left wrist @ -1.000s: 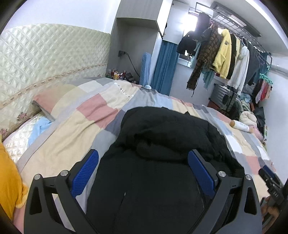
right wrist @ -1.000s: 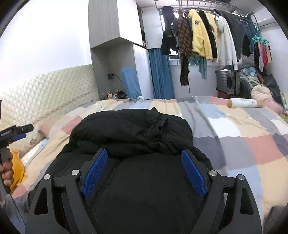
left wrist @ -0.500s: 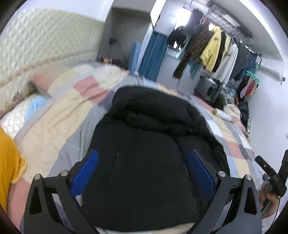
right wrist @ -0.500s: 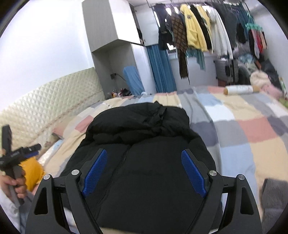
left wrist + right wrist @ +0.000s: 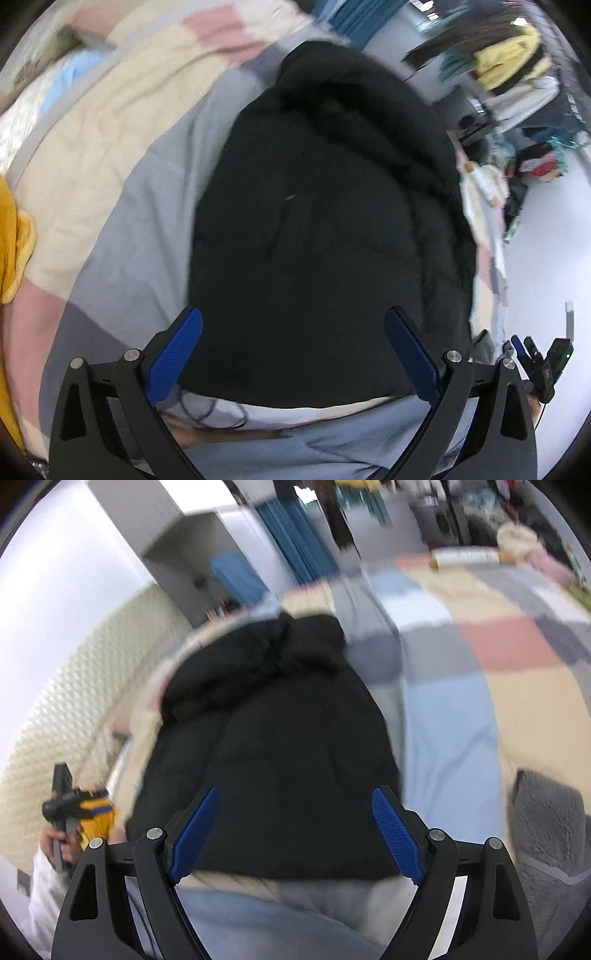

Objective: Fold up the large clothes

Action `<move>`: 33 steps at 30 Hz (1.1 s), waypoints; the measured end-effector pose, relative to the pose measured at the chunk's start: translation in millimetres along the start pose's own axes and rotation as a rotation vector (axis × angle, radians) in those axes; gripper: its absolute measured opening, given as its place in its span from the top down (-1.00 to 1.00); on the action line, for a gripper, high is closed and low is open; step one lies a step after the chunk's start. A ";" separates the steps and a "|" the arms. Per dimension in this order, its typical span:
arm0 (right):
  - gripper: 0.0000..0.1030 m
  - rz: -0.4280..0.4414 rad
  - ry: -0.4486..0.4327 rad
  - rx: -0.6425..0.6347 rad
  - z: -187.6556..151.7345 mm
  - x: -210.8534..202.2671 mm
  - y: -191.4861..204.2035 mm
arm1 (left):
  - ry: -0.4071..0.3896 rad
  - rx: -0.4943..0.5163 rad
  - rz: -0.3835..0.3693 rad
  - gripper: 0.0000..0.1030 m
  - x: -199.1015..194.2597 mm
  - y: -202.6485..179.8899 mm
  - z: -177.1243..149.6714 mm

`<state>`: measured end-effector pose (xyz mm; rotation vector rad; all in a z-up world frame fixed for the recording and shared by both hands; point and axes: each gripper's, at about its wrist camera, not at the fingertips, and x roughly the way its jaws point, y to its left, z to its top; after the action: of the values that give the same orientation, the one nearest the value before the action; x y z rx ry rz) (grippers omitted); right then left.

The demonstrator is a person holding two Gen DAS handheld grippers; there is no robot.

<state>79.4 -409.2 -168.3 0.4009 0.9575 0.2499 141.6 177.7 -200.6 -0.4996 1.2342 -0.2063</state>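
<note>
A large black padded jacket (image 5: 325,229) lies folded into a compact bundle on the patchwork bed cover (image 5: 122,206), hood end away from me. It also shows in the right wrist view (image 5: 269,760). My left gripper (image 5: 293,350) is open and empty, held above the jacket's near hem. My right gripper (image 5: 295,829) is open and empty, also above the near hem. Neither touches the jacket. Both views are motion-blurred.
A yellow garment (image 5: 11,251) lies at the left edge of the bed. A grey fleece item (image 5: 550,830) lies at the right. A white bottle (image 5: 465,557) rests on the far bed. Hanging clothes (image 5: 517,62) fill the back. The headboard (image 5: 74,709) is left.
Both grippers have pulled back and risen, tilting down, so the whole jacket and its near hem now show. Both stay open. The jacket has not moved.
</note>
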 end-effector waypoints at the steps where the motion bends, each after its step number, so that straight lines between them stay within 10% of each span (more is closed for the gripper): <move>1: -0.63 0.021 0.043 0.023 -0.1 6.6 -10.0 | 0.031 -0.023 0.005 -0.91 5.6 6.6 1.3; 18: -0.63 0.113 0.484 0.177 -1.3 116.8 -83.7 | 0.332 -0.219 0.092 -0.88 91.8 42.0 6.4; 33: -0.67 0.223 0.479 0.109 12.1 96.9 -53.1 | 0.233 -0.155 -0.146 -0.61 50.0 24.9 -12.8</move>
<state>144.8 -422.7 -257.0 0.5628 1.4016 0.5127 143.1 175.5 -257.9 -0.7161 1.4492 -0.3008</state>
